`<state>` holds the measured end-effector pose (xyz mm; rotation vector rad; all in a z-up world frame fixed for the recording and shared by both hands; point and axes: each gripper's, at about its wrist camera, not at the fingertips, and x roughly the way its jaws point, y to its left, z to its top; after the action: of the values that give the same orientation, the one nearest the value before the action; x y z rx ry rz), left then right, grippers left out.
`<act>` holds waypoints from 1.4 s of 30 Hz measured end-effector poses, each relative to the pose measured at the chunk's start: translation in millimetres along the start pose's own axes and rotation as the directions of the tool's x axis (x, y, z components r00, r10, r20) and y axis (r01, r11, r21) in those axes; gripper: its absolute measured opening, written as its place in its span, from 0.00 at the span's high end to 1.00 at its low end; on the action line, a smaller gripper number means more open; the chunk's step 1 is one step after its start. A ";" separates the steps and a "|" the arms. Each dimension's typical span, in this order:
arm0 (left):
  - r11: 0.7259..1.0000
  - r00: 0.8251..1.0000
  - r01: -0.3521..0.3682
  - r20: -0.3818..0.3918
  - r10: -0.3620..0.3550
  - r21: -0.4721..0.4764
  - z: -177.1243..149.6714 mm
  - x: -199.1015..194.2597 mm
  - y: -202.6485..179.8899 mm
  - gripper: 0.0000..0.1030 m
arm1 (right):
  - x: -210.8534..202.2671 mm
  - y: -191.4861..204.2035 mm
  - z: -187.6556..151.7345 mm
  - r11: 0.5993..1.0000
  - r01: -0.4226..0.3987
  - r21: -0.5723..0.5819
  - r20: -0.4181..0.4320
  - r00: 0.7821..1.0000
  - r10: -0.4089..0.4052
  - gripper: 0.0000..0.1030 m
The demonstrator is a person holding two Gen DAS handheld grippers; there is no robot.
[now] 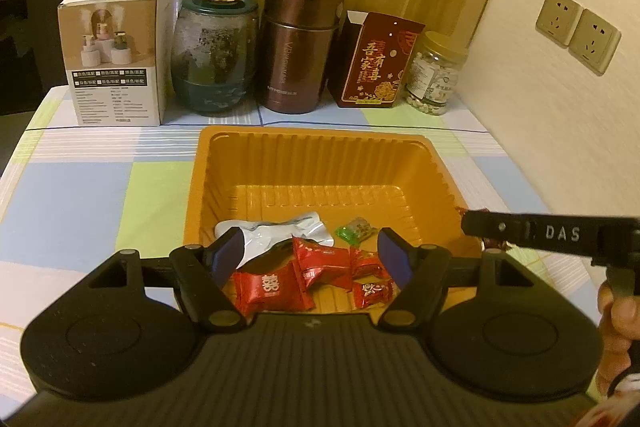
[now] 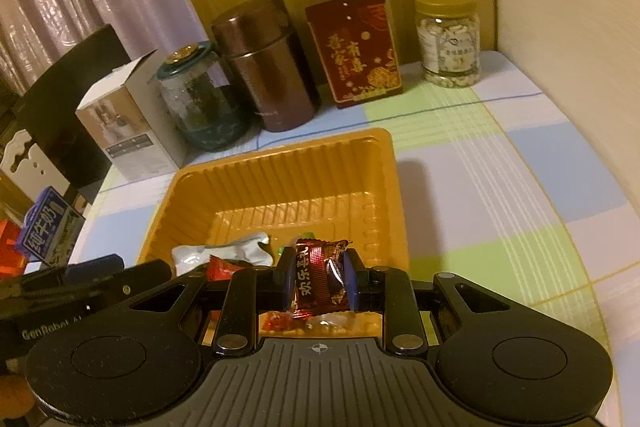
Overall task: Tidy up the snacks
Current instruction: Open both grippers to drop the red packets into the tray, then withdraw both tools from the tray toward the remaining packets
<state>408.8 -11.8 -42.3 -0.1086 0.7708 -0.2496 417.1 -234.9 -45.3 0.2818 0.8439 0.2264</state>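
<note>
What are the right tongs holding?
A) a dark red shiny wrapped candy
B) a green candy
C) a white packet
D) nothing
A: in the right wrist view the right tongs are shut on a dark red shiny wrapped candy above the orange plastic tray, while the white packet lies in the tray.

Ribbed orange plastic tray (image 1: 320, 163) on checked cloth. Near end: crumpled white foil pouch (image 1: 276, 233) at ten o'clock, green-wrapped candy (image 1: 354, 230) at one, red wrapped candies (image 1: 272, 287) at six. Dark-red foil candy (image 2: 316, 277) upright, pinched above near rim.
</note>
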 end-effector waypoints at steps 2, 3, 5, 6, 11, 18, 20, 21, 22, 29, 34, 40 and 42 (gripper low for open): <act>1.000 1.000 -0.001 0.004 0.001 -0.003 -1.4 -2.2 2.0 0.32 | 1.7 2.0 2.2 1.000 -0.010 0.000 0.006 1.000 0.010 0.75; 1.000 1.000 0.000 0.006 0.000 -0.005 -2.0 -3.7 2.9 0.32 | 2.3 2.2 3.2 1.000 -0.020 0.001 0.014 1.000 0.020 0.75; 1.000 1.000 0.003 0.007 -0.003 -0.009 -3.0 -7.4 3.9 0.28 | 3.1 1.2 5.2 0.999 -0.047 0.010 0.027 0.999 0.047 0.72; 1.000 1.000 0.006 0.012 -0.006 -0.009 -3.9 -10.2 3.9 0.28 | 2.8 0.1 6.2 0.998 -0.054 0.019 0.034 0.998 0.053 0.59; 1.000 1.000 0.007 0.029 -0.007 -0.014 -12.2 -27.5 4.4 0.25 | -10.5 -5.5 4.6 0.997 -0.059 0.054 0.076 0.996 0.055 0.43; 0.999 0.999 -0.012 0.038 0.013 -0.031 -37.8 -61.9 2.7 0.24 | -44.7 -16.0 -23.9 0.994 -0.023 0.104 0.056 0.998 0.017 0.43; 0.999 0.999 -0.009 0.038 0.010 -0.044 -46.4 -73.8 2.0 0.23 | -57.3 -16.7 -36.3 0.993 -0.015 0.116 0.047 0.999 0.010 0.43; 0.999 0.999 -0.007 0.039 0.009 -0.048 -51.3 -79.8 1.3 0.23 | -64.1 -17.5 -42.9 0.992 -0.017 0.125 0.045 0.999 0.011 0.43; 0.999 0.999 -0.012 0.039 0.014 -0.049 -56.9 -86.1 0.1 0.22 | -71.0 -18.2 -49.7 0.990 -0.020 0.139 0.045 0.999 0.014 0.43; 0.997 0.999 -0.036 0.030 0.038 -0.069 -91.5 -126.2 -6.1 0.20 | -112.8 -8.2 -94.9 0.989 -0.012 0.147 0.032 0.999 0.008 0.43; 0.993 0.997 -0.062 0.031 0.065 -0.105 -114.5 -156.9 -11.3 0.20 | -140.0 5.7 -121.8 0.993 -0.012 0.118 0.037 0.999 0.008 0.43; 0.985 0.995 -0.094 0.018 0.097 -0.144 -140.2 -185.1 -15.1 0.19 | -166.1 20.7 -150.5 0.998 -0.010 0.063 0.034 0.999 0.008 0.43; 0.984 0.994 -0.101 0.016 0.105 -0.147 -146.4 -191.8 -16.5 0.18 | -173.5 23.8 -157.5 0.999 -0.011 0.051 0.033 0.999 0.009 0.43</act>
<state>170.9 21.7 -14.2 -0.2094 0.7684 -0.0929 183.6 -241.3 -15.3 0.3373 0.8168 0.2088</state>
